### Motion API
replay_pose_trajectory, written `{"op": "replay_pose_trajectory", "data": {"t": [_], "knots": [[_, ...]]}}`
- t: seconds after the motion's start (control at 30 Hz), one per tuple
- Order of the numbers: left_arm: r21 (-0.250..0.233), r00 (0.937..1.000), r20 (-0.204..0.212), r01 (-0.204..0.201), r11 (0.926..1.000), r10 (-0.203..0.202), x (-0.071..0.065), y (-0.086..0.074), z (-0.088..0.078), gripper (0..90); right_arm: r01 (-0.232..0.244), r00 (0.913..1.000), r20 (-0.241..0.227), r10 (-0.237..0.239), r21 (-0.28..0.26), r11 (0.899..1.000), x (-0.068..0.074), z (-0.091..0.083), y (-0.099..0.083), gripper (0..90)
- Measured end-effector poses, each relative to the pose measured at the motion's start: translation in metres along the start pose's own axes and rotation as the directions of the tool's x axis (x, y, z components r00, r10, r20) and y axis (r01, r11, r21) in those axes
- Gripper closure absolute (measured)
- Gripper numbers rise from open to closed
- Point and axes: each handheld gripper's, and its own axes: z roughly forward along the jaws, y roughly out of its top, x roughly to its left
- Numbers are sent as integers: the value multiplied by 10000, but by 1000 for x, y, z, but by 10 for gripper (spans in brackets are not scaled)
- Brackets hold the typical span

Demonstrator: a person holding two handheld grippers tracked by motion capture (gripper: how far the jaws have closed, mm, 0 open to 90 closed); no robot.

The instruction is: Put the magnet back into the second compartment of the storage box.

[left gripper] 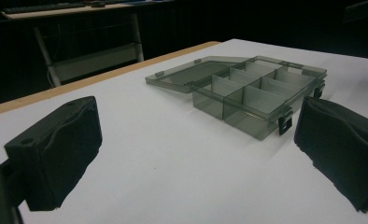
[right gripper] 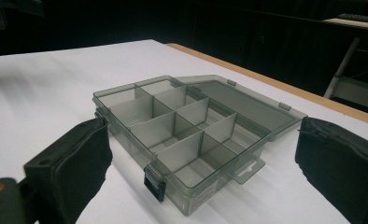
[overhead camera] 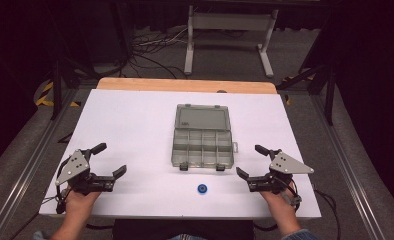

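Note:
A smoky clear organiser box [overhead camera: 203,142] lies open in the middle of the white table [overhead camera: 135,125], its lid folded flat toward the far side and its several compartments empty. The same box [left gripper: 252,91] appears ahead in the left gripper view, and close up as the box [right gripper: 182,135] in the right gripper view. A small blue round part [overhead camera: 202,188] rests on the table just in front of the box. My left gripper [overhead camera: 110,160] sits at the near left, open and holding nothing. My right gripper [overhead camera: 250,161] sits at the near right, open and holding nothing too.
A wooden strip [overhead camera: 185,85] runs along the table's far edge. Beyond it stand a white metal frame [overhead camera: 230,30] and loose cables on the floor. Dark rails flank the table on both sides.

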Motion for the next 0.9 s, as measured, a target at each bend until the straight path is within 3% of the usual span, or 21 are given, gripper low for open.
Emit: {"op": "replay_pose_trajectory", "data": {"t": [0.37, 0.7, 0.9], "knots": [[100, 10000, 6, -42, 9999, 42, 0, 0, 0, 13, -4, 10000, -22, 4, 73, 10000, -1, 0, 1, 40], [216, 9993, 74, -364, 9991, 363, -4, 2, 2, 14, -148, 9998, -140, 149, 98, 9998, 1, 1, 6, 40], [232, 9993, 95, -368, 9991, 366, -3, 2, 1, 14, 116, 9992, -374, -108, 200, 9997, 5, 9, 16, 40]]}}
